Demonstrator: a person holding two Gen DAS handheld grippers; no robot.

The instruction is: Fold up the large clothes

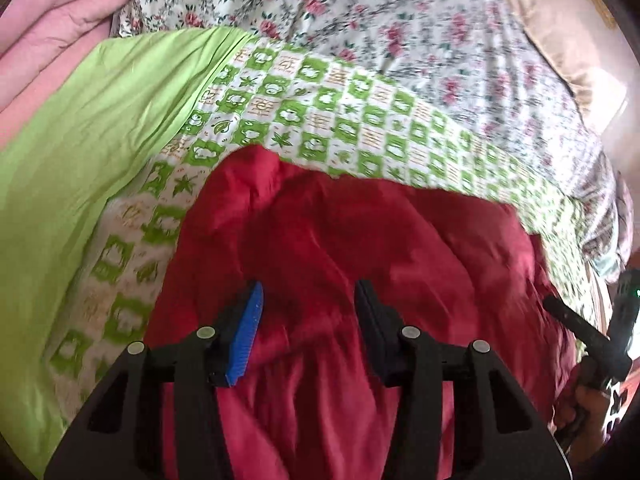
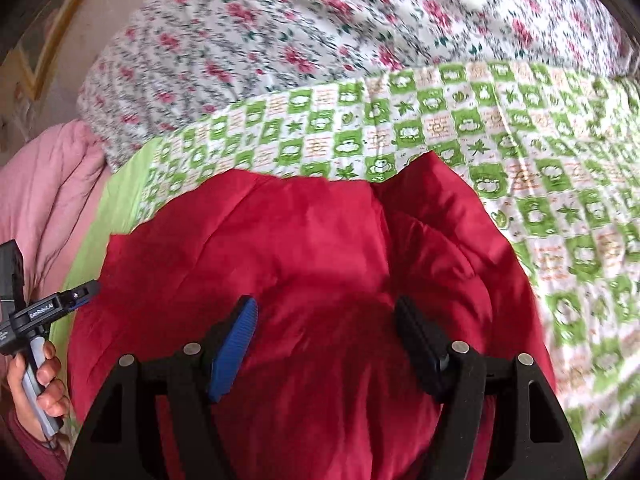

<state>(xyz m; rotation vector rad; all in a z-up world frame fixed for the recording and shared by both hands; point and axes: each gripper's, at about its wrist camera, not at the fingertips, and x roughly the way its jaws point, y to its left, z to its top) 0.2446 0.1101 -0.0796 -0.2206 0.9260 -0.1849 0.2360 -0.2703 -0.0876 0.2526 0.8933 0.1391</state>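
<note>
Lying across the lower centre of both wrist views, the red garment (image 1: 360, 240) is a padded, bulky piece spread on the green-checked sheet (image 1: 340, 120). Its far edge runs roughly left to right across each frame, just above mid-height, with a raised corner at upper left in the left wrist view and a peak at upper right of centre in the right wrist view. From that, the long axis is judged to lie crosswise to both tools, though the near end is hidden beneath them.

Left gripper (image 1: 308, 300): jaws partly spread, cloth visible in the gap below them; the pads do not appear to press on it. Right gripper (image 2: 326, 312): jaws wider apart, likewise hanging over red cloth with no pinch evident. Both point down and forward at the garment's middle. Neither is clearly nearer the far edge.

Left hand (image 2: 44, 380) shows at the lower left of the right wrist view, beside the garment's left border. Beyond the sheet lie a floral cover (image 2: 320, 40) in the upper frame and pink bedding (image 1: 52, 32) at upper left.

Judgement: any fold would bring an edge across the crosswise axis; blur limits finer reading.
</note>
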